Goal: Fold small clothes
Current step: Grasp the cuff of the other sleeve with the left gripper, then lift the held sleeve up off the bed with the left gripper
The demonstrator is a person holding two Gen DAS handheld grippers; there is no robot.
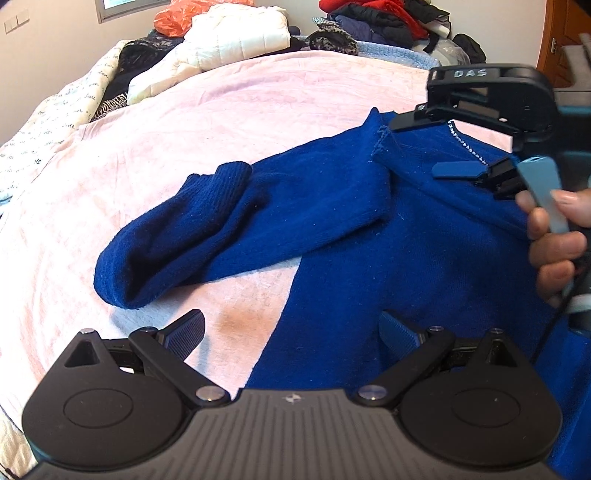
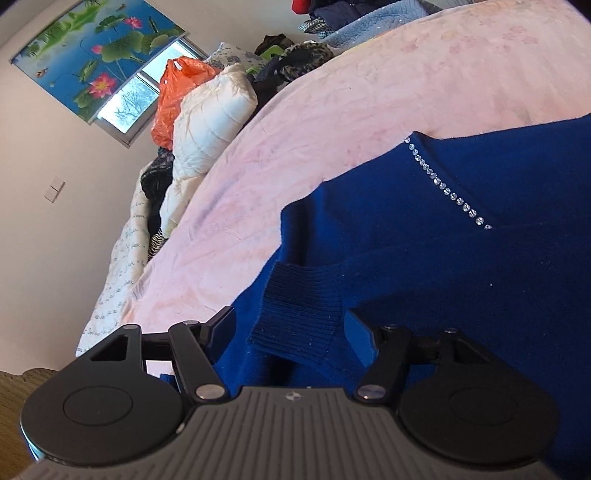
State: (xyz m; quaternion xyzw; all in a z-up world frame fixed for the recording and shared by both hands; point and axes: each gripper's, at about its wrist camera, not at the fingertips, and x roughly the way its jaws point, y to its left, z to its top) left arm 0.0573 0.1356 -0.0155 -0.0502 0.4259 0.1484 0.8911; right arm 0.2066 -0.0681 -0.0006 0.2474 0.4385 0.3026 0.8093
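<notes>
The right gripper [image 2: 290, 330] has its jaws standing wide, with the ribbed cuff [image 2: 295, 314] of the blue sweater [image 2: 461, 295] lying between the pads, neither pad visibly pressing on it. In the left wrist view the same gripper [image 1: 461, 147] reaches in from the right near the sweater's neckline, a hand [image 1: 550, 236] wrapped round its handle. The left gripper [image 1: 291, 328] also has its jaws spread wide and holds nothing; it hangs over the sweater's side edge, one pad above the pink blanket [image 1: 184, 147], the other above blue cloth.

The sweater lies spread on the bed, a line of small sparkling stones [image 2: 447, 188] running along the neckline. One sleeve [image 1: 221, 236] is folded across toward the left, its cuff end resting on the blanket. To the left of and beyond the sweater the blanket is bare.

At the bed's far edge sit a white quilted jacket [image 1: 229, 40], an orange plastic bag [image 2: 177, 96] and heaped dark clothes [image 1: 380, 22]. On the wall, a lotus-print blind [image 2: 96, 51] hangs over a window.
</notes>
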